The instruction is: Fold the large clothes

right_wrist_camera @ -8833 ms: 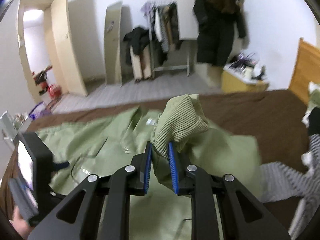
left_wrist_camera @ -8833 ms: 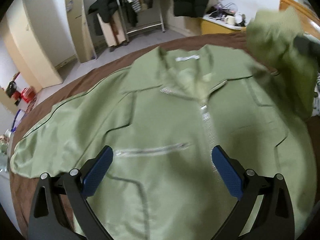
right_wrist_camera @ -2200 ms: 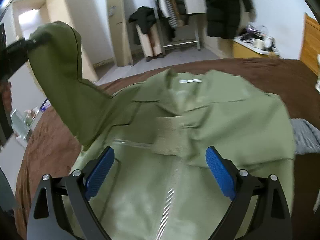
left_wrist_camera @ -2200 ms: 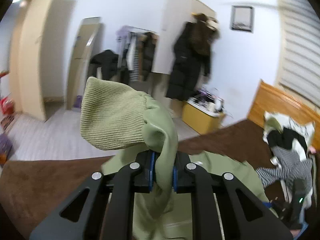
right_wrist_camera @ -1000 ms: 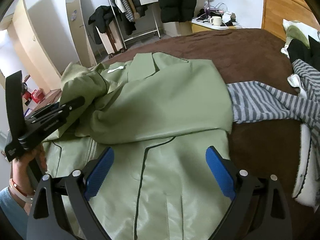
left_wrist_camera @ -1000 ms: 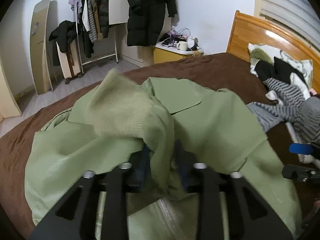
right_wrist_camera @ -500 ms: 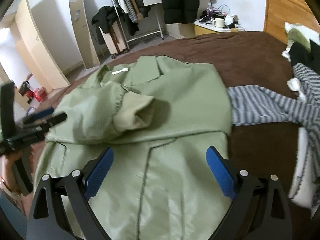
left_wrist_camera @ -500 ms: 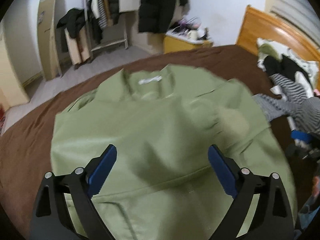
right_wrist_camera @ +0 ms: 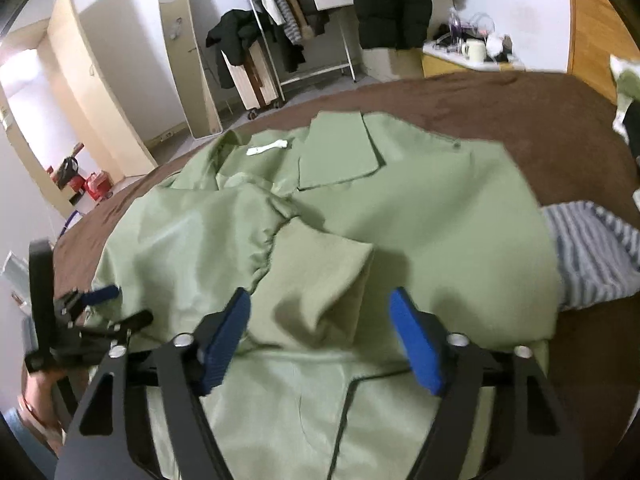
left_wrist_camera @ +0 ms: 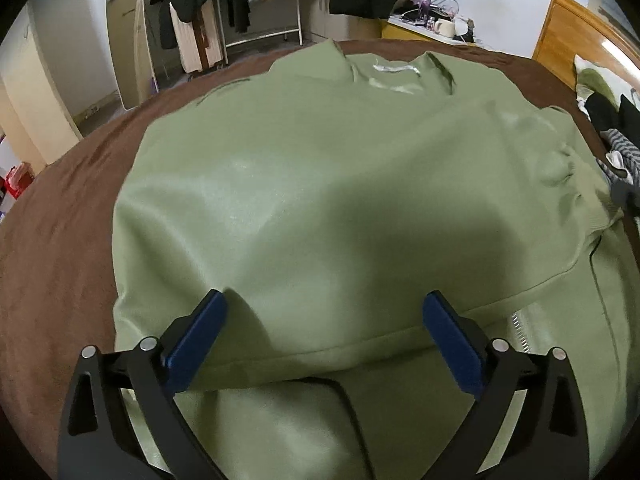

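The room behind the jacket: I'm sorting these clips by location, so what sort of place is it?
A bedroom, most likely. The green jacket lies on a brown bedspread, with a wooden headboard at one end and a clothes rack by the wall.

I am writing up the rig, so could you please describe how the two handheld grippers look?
Both the left gripper and the right gripper have matte black, triangular cut-out finger frames with silver screws and ribbed blue pads. No cables show.

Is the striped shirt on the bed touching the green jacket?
Touching. The right wrist view shows the green jacket edge lying over the striped shirt, no brown bedspread between them.
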The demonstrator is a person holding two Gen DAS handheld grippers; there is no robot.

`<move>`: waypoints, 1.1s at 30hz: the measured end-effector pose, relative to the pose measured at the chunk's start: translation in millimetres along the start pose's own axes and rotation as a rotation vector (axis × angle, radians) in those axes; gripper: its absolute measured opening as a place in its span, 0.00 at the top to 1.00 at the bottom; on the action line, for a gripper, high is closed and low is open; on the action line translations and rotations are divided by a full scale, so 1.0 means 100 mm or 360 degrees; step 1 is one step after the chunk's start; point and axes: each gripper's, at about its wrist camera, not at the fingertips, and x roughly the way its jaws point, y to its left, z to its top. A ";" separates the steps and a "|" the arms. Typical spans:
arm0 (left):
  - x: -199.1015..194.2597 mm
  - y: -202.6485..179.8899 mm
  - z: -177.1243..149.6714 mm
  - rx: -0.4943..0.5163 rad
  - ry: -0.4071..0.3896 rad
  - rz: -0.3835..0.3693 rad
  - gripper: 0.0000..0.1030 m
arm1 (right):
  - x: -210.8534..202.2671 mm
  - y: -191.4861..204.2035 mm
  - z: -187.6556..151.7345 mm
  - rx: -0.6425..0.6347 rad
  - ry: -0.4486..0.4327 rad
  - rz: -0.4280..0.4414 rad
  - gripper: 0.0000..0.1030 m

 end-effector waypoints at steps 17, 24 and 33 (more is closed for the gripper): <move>-0.10 0.18 0.07 -0.0122 -0.0048 -0.0043 0.06 | 0.07 -0.06 0.04 -0.0068 0.0050 -0.0053 0.88; 0.13 0.17 0.00 -0.0030 -0.0006 -0.0026 0.06 | 0.43 -0.09 -0.19 -0.0083 0.0181 -0.0075 0.84; 0.09 0.18 0.00 -0.0034 -0.0019 -0.0039 0.06 | 0.40 -0.09 -0.16 -0.0108 0.0178 -0.0097 0.81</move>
